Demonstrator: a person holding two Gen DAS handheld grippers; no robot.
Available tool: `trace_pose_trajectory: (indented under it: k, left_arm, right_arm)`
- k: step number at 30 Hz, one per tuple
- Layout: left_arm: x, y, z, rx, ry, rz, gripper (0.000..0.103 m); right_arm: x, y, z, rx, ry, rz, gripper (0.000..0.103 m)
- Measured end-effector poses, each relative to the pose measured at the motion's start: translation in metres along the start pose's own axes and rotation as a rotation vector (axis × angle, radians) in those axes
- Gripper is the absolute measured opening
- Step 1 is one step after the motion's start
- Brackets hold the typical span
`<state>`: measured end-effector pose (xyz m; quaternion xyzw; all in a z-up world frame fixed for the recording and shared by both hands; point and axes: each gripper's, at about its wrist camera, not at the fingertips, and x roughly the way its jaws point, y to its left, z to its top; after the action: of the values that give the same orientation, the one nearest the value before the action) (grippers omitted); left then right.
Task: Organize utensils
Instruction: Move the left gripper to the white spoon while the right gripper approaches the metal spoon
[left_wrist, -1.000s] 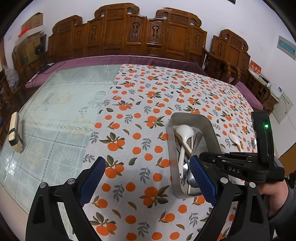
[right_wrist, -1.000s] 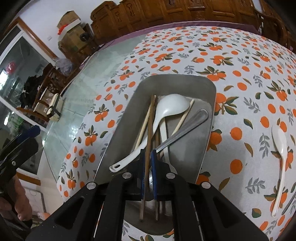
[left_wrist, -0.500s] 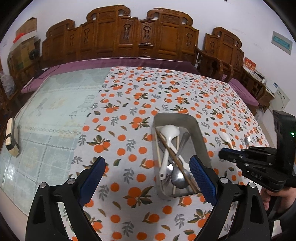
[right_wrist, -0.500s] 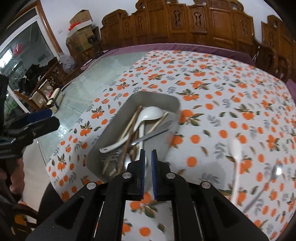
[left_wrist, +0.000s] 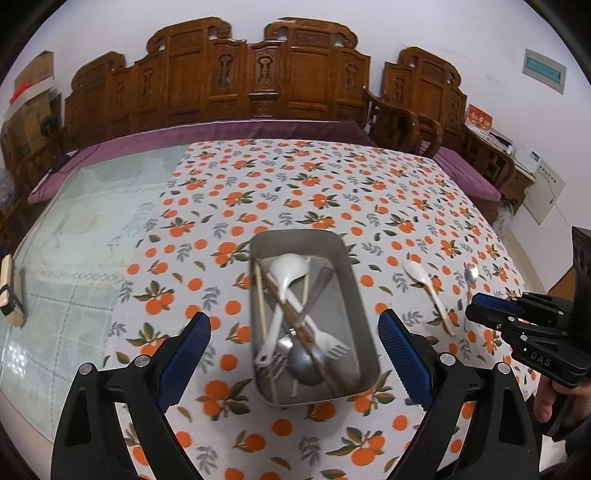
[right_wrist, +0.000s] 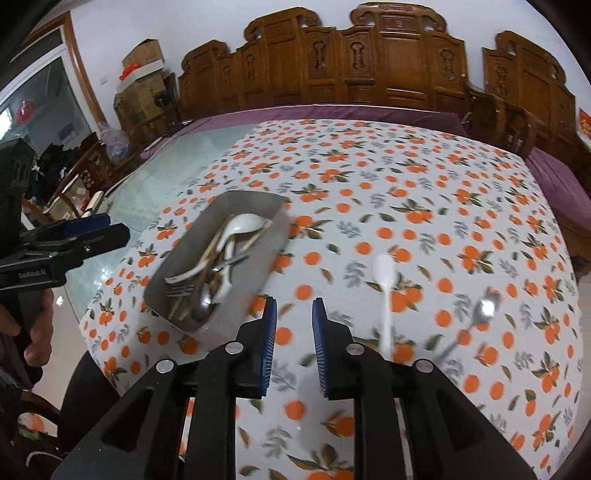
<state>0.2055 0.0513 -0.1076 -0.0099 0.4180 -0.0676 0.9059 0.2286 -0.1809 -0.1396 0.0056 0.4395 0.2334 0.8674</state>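
The metal tray (left_wrist: 360, 295) lies ahead of and between the left gripper's (left_wrist: 293, 356) wide-spread jaws, which grasp nothing. It already carries a crossed heap: a white ladle-like spoon (left_wrist: 286, 271), wooden chopsticks (left_wrist: 260, 295), a metal spoon (left_wrist: 304, 363), forks and other handles too tangled to count. That looks like the finished share of the job.

Two pieces are left loose on the orange-print tablecloth (left_wrist: 258, 184). From the right gripper (right_wrist: 293, 345), whose jaws stand parted with nothing between them, the white plastic spoon (right_wrist: 384, 284) lies ahead and just to the right of the right-hand jaw, its bowl pointing away. A metal teaspoon (right_wrist: 480, 314) lies further right, well apart from the jaws, blurred in this view. The tray sits ahead and to the left of these jaws.

So the sorting seems mostly done, with these two spoons remaining. The white spoon is the nearer candidate for the right gripper; its thin handle lies flat on the cloth, so the jaws would probably have to straddle it closely to lift it. Beyond the cloth, bare glass tabletop (left_wrist: 92, 221) stretches off to the left of the left jaws.
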Motion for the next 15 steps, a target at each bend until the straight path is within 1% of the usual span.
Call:
trace_pose_trajectory:
  k: [1,2,4,7,15]
  left_arm:
    - [0.002,-0.005,0.001,0.003,0.001,-0.005,0.090]
    - [0.003,-0.009,0.000,0.006,0.002,-0.009,0.092]
    - [0.006,-0.018,0.001,0.018,-0.001,-0.018,0.094]
    - [0.012,-0.030,0.000,0.026,0.005,-0.027,0.094]
    - [0.034,-0.066,-0.001,0.063,0.043,-0.062,0.094]
  right_arm:
    - [-0.002,-0.006,-0.003,0.008,-0.001,-0.006,0.027]
    - [-0.004,-0.010,-0.005,0.017,-0.002,-0.012,0.032]
    - [-0.008,-0.024,-0.011,0.035,-0.003,-0.029,0.033]
    - [-0.011,-0.042,-0.019,0.051,0.000,-0.064,0.034]
    - [-0.008,-0.093,-0.036,0.103,0.025,-0.133,0.039]
